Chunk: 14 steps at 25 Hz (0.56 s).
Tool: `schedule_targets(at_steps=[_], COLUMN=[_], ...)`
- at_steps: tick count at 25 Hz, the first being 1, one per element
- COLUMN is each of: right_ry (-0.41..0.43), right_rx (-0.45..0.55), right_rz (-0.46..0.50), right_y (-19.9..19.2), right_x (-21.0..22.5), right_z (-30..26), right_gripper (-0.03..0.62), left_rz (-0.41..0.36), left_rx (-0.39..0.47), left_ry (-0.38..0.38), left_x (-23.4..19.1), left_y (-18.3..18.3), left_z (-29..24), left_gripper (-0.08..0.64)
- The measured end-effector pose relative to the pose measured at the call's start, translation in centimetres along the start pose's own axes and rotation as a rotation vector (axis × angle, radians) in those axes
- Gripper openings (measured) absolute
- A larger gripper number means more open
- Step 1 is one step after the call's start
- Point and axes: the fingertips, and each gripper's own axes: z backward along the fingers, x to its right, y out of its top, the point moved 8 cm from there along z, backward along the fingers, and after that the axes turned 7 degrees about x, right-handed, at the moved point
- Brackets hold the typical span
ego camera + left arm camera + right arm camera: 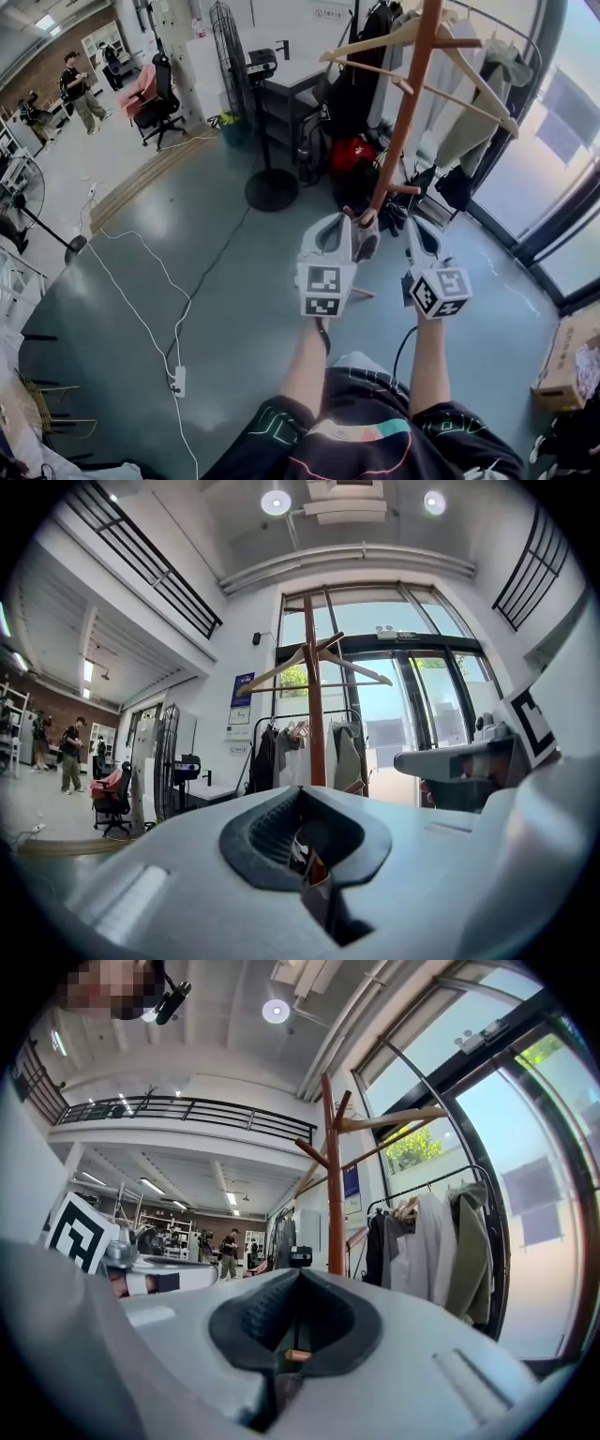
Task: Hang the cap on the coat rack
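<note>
The coat rack (pixel 405 111) is a reddish wooden pole with angled pegs near its top, standing just ahead of both grippers. It rises straight in front in the left gripper view (pixel 312 714) and in the right gripper view (pixel 333 1194). My left gripper (pixel 352 227) is held close to the foot of the pole, jaws shut with nothing between them (pixel 306 857). My right gripper (pixel 413 231) is beside it to the right, also shut and empty (pixel 285 1354). I cannot make out a cap in any view.
A clothes rail with hanging garments (pixel 473 112) stands behind the rack by the glass doors. Bags, one of them red (pixel 352 152), lie near its foot. A round black stand base (pixel 272 189), a floor cable with a power strip (pixel 178 380), a cardboard box (pixel 572 366) and an office chair (pixel 155 98) are around.
</note>
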Motion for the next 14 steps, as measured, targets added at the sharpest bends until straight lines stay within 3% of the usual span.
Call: schedule_targets(at_steps=[14], right_ry=[0.000], right_rx=[-0.040], right_rz=[0.059], right_y=[-1.0], right_x=[-0.1], right_z=[-1.0], right_gripper=[0.003], left_rz=[0.025], left_rx=[-0.011], left_ry=[0.022], left_x=[-1.2], left_y=[-1.6], left_z=[-0.7], left_gripper=[0.010])
